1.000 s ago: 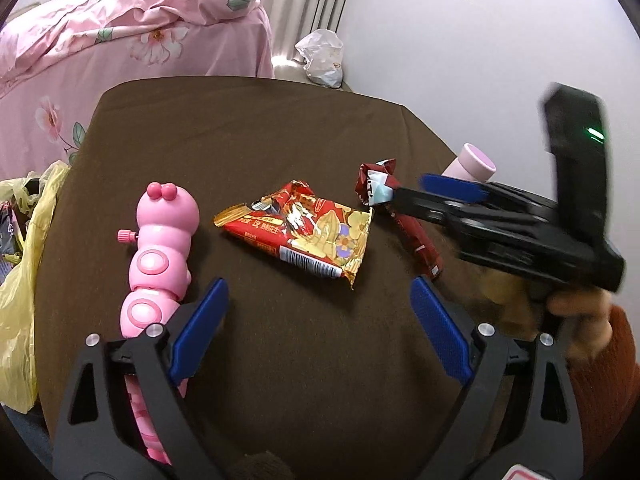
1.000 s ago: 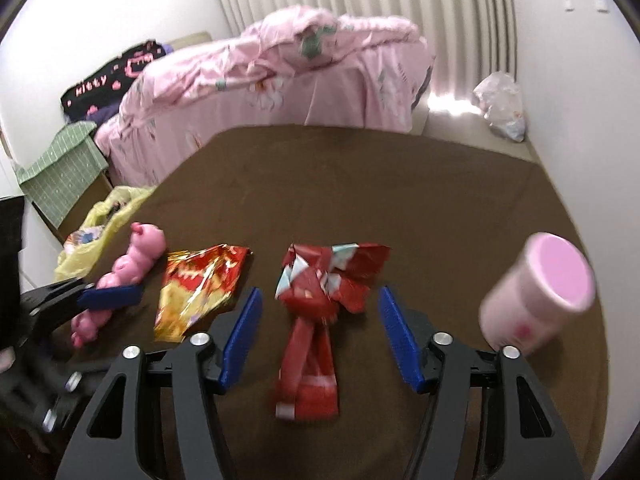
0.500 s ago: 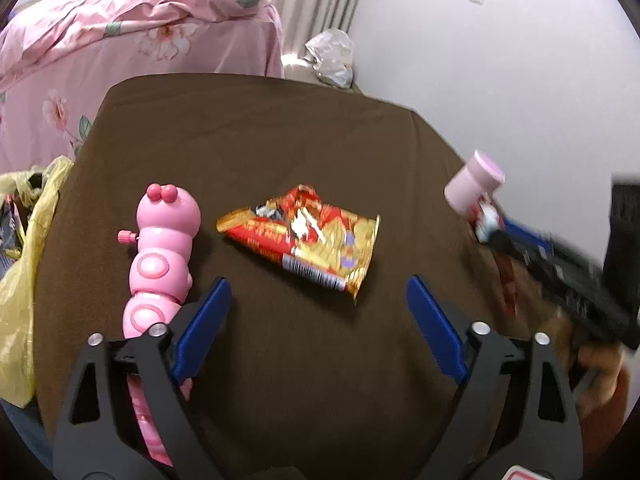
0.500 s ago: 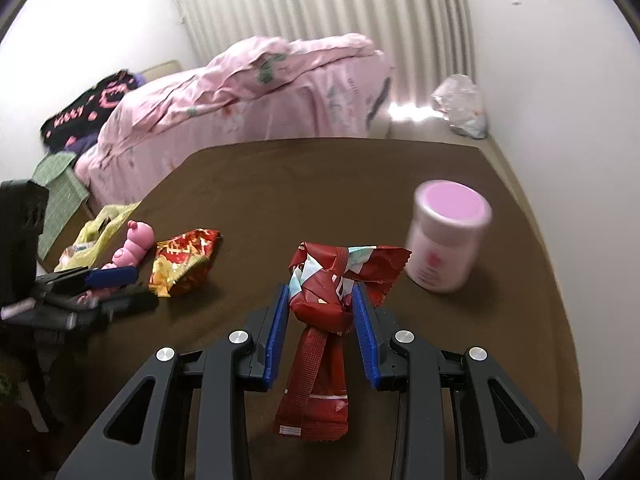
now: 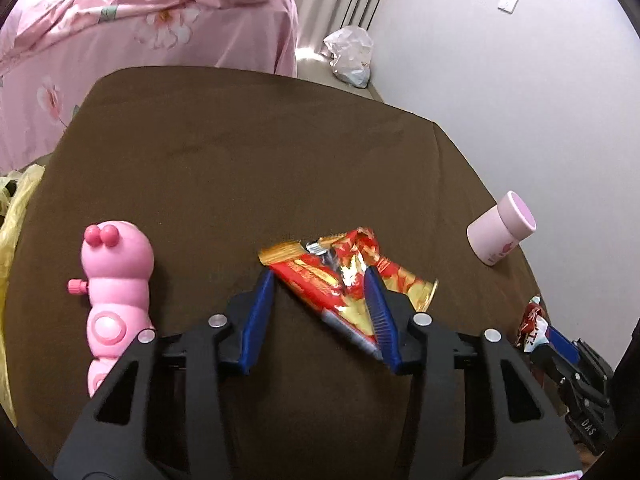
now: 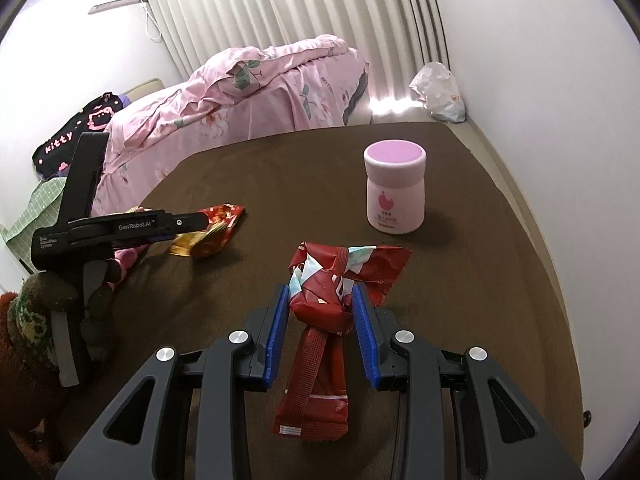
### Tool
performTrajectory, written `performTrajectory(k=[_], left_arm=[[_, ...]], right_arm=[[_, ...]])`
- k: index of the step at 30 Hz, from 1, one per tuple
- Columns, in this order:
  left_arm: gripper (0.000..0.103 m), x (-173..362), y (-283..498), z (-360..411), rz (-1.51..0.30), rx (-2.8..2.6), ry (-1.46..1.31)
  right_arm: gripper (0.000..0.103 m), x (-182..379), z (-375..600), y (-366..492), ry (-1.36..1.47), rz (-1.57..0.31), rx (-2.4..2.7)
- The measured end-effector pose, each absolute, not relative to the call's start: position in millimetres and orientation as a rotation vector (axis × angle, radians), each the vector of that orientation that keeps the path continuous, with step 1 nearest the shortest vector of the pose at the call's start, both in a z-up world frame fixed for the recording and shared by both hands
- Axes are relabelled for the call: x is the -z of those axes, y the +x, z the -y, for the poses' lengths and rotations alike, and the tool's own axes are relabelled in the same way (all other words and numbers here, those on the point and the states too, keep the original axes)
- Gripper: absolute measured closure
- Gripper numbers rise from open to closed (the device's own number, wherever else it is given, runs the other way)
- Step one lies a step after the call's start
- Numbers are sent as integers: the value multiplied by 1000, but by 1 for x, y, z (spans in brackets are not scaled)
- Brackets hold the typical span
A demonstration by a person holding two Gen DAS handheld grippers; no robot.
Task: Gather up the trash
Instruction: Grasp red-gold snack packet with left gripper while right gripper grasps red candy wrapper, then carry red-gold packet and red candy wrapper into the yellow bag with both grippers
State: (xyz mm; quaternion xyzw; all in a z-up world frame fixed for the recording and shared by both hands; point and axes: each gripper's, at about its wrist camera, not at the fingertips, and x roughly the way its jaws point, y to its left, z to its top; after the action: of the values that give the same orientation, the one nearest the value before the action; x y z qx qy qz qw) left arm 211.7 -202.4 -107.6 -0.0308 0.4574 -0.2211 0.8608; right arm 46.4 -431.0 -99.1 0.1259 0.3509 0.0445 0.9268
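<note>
1. "GenRobot.AI" in white letters runs along the side of the black plastic left claw [image 6: 208, 222], seen from the right wrist view at the left of the scene.
2. "kitty" in pink letters stands on a black cloth [image 6: 76, 136] at the far left, beside the pink bed.
3. "DAS" in pale letters is stamped on the black body of the right claw [image 5: 536, 330], at the near right in the left wrist view.
4. The print on the pink cylindrical jar [image 6: 395, 190] and on both foil wrappers is too small to read.

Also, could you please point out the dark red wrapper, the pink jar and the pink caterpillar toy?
dark red wrapper [image 6: 320, 304], right wrist view, crumpled middle.
pink jar [image 6: 395, 200], right wrist view, side wall.
pink caterpillar toy [image 5: 118, 256], left wrist view, head.
</note>
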Motion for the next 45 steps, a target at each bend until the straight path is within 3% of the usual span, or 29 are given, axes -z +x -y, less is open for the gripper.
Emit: performTrajectory(k=[11, 15, 21, 33, 45], left_arm=[[61, 109, 204, 221, -965, 498, -26], [85, 108, 201, 224, -942, 535, -10], [90, 85, 179, 216, -849, 550, 32], [90, 30, 142, 178, -702, 573, 14], [90, -16, 115, 58, -551, 405, -109]], right_arm=[[72, 99, 428, 45, 238, -714, -86], [72, 97, 430, 42, 252, -708, -78], [72, 91, 425, 41, 246, -691, -84], [72, 47, 395, 38, 168, -627, -117], [72, -22, 295, 52, -41, -524, -261]])
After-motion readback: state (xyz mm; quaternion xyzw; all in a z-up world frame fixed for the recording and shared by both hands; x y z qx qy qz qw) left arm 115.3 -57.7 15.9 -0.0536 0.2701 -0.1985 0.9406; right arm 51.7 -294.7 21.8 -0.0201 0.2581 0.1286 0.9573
